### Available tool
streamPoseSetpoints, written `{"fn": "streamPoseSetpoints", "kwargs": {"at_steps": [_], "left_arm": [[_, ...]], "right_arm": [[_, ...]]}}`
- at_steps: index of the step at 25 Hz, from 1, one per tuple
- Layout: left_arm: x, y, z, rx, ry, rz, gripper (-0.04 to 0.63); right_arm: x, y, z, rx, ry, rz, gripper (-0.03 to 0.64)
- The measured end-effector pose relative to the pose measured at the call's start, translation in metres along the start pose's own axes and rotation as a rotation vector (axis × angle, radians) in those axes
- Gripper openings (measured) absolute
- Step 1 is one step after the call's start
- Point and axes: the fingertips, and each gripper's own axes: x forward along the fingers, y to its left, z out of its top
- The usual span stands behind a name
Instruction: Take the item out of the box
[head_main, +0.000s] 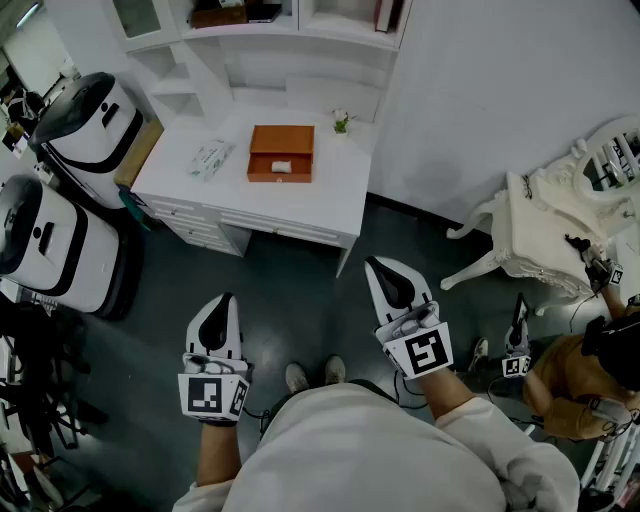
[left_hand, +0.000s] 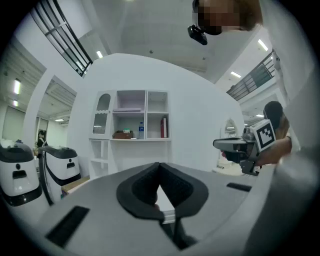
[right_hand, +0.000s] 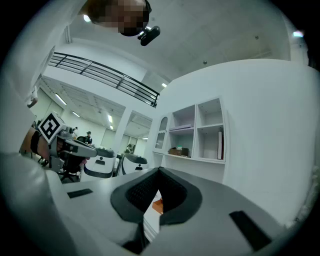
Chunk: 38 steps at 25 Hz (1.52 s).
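An orange-brown box (head_main: 281, 152) lies open on the white desk (head_main: 330, 195), with a small white item (head_main: 281, 166) inside it. Both grippers hang over the dark floor, well short of the desk. My left gripper (head_main: 228, 298) is shut and empty; in its own view the jaws (left_hand: 159, 165) meet at the tips. My right gripper (head_main: 373, 263) is also shut with nothing held, jaws (right_hand: 160, 171) together. A sliver of the orange box (right_hand: 157, 205) shows through the gap below the right gripper's tips.
Two white-and-black machines (head_main: 85, 120) (head_main: 45, 240) stand left of the desk. A packet (head_main: 210, 158) and a small plant (head_main: 342, 122) sit on the desk. An ornate white table (head_main: 545, 235) and a crouching person (head_main: 570, 395) are at the right.
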Motion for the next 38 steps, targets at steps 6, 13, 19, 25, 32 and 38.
{"fn": "streamPoseSetpoints", "kwargs": {"at_steps": [6, 13, 19, 25, 32, 38], "left_arm": [[0.001, 0.003, 0.000, -0.005, 0.004, -0.002, 0.005], [0.001, 0.006, 0.000, -0.010, 0.005, 0.000, 0.005], [-0.001, 0.006, -0.001, -0.014, 0.009, 0.004, 0.005], [0.000, 0.005, -0.005, -0.015, 0.013, 0.014, 0.005], [0.007, 0.000, -0.007, -0.010, 0.027, 0.040, 0.005], [0.010, -0.006, -0.018, -0.012, 0.043, 0.082, 0.005]], "right_arm": [[0.006, -0.007, 0.025, 0.005, -0.073, -0.013, 0.023], [0.006, -0.008, 0.026, 0.008, -0.089, -0.015, 0.023], [0.003, -0.012, 0.037, 0.091, -0.150, 0.019, 0.155], [0.004, -0.017, 0.032, 0.118, -0.151, 0.049, 0.400], [0.005, -0.026, 0.027, 0.116, -0.152, 0.077, 0.399], [0.013, -0.033, 0.014, 0.114, -0.148, 0.120, 0.397]]}}
